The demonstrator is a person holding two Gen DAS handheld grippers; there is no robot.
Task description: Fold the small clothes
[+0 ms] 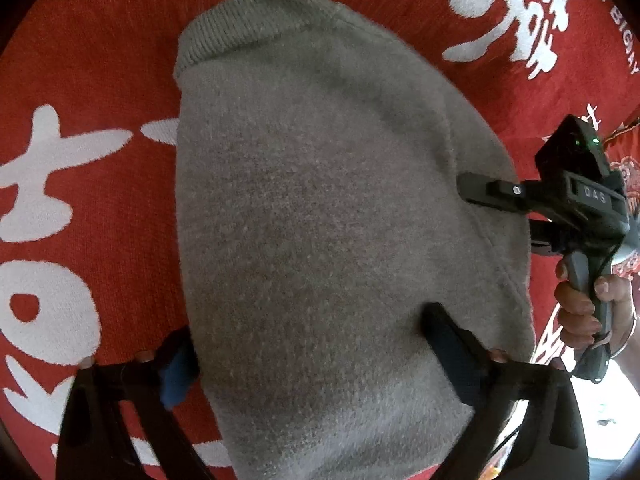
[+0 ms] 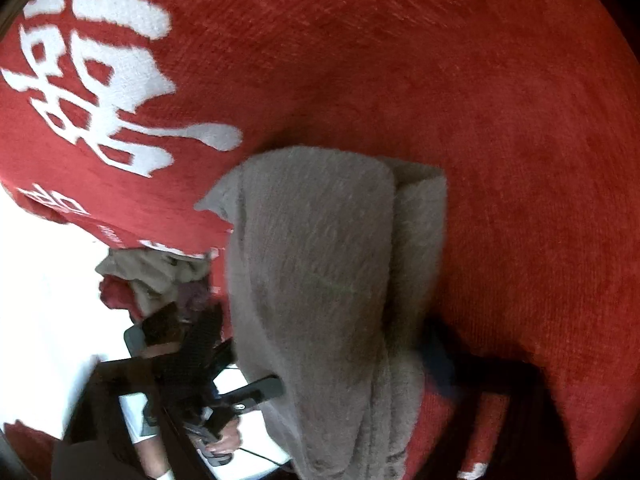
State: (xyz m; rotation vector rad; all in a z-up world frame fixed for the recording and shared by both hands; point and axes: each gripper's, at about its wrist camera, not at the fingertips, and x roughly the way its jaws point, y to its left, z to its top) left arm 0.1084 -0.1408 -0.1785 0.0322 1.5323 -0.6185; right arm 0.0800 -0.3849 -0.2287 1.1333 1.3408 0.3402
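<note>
Here the grey knit sweater (image 1: 320,220) lies folded on the red rug (image 1: 100,80). The left tongs (image 1: 308,344) straddle its near hem at six o'clock, spread wide, gripping nothing; the right tongs (image 1: 480,194) at three o'clock seem pinched on its edge, likely to turn it over.

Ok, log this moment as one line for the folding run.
stage: mid-fold | item: grey sweater on red blanket | left gripper: open, astride sweater edge | right gripper: fingers at sweater's side, grip unclear
</note>
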